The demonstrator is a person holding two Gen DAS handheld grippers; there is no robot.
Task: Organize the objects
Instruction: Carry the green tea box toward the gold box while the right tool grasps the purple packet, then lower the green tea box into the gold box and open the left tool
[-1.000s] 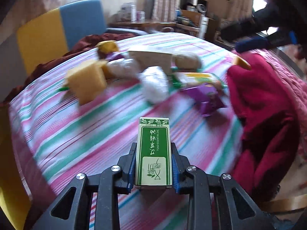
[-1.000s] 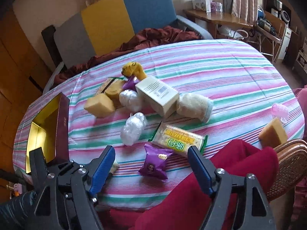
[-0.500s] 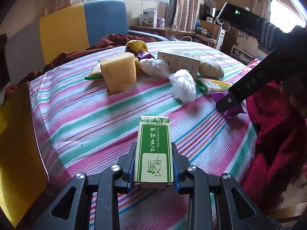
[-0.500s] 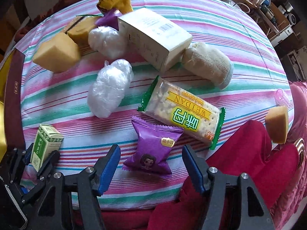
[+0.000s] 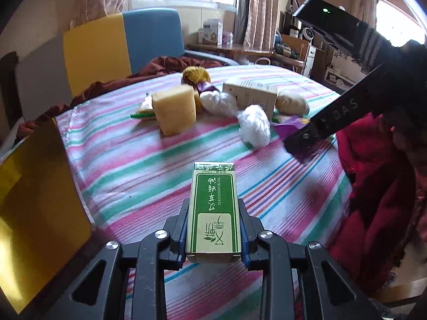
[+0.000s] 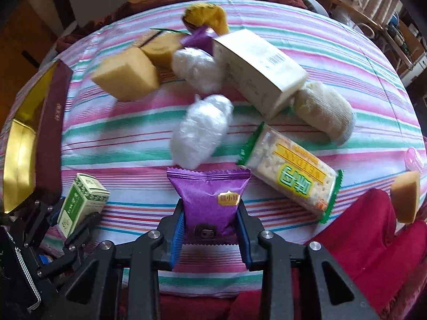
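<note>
My left gripper [image 5: 213,229] is shut on a small green and white carton [image 5: 213,210], held above the striped tablecloth [image 5: 133,165]. The same carton [image 6: 80,205] and left gripper show at the lower left of the right wrist view. My right gripper [image 6: 210,226] has its blue pads pressed on both sides of a purple snack packet [image 6: 210,197] that lies on the cloth near the table's front edge. In the left wrist view the right gripper's black body [image 5: 333,117] reaches down onto that packet [image 5: 291,125] at the right.
A gold-lined maroon box [image 6: 29,138] stands open at the table's left edge. Yellow sponge blocks [image 6: 125,74], two white plastic bundles [image 6: 200,133], a beige carton [image 6: 259,66], a rolled sock [image 6: 325,112] and a cracker pack [image 6: 291,176] crowd the middle. Red cloth [image 6: 360,240] drapes the front right edge.
The right gripper came down over the purple packet and its jaws closed from wide open onto it. The left gripper kept its hold on the green carton and shifted slightly.
</note>
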